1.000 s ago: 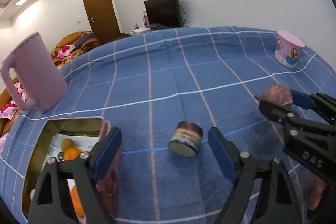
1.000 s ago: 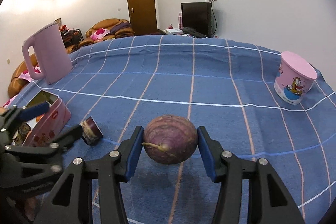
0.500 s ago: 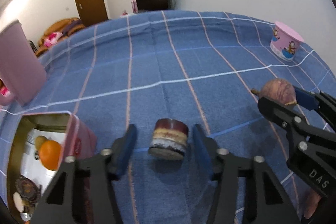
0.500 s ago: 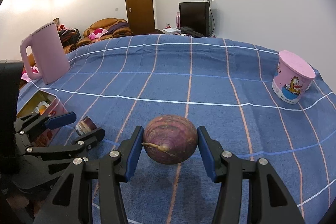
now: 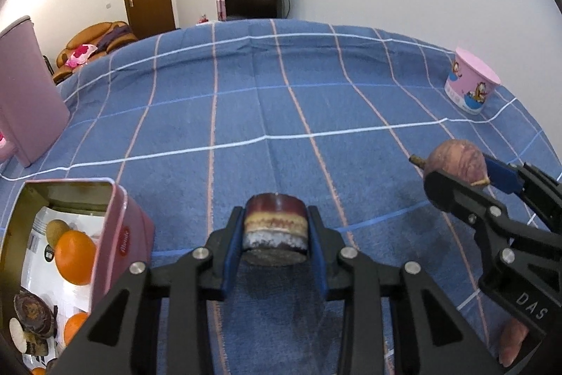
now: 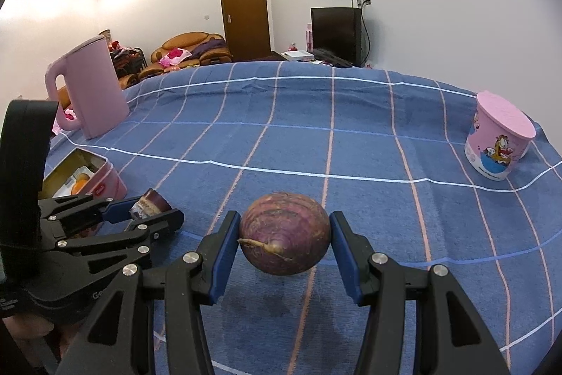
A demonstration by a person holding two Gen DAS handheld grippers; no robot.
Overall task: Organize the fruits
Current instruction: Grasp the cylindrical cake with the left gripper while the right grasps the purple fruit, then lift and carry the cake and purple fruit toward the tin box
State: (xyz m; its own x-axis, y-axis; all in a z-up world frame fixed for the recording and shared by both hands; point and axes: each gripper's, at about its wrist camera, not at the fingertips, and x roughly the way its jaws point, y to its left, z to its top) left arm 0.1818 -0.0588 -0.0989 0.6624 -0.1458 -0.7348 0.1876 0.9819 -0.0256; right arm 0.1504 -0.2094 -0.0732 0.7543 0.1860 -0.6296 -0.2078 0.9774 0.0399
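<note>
Left gripper (image 5: 275, 243) fingers clamp a small layered brown-and-cream cylinder (image 5: 275, 227); right gripper (image 6: 284, 243) fingers hold a round purple fruit (image 6: 284, 238), seemingly lifted. Next: the open pink tin (image 5: 121, 234) left of the left fingers.

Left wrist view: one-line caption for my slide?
Left gripper shut on a layered cake piece beside the open pink tin of oranges; right gripper holds a purple fruit.

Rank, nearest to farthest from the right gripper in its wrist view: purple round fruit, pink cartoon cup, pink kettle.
1. Purple round fruit, between the right gripper pads.
2. Pink cartoon cup, far right.
3. Pink kettle, far left, farther back.
</note>
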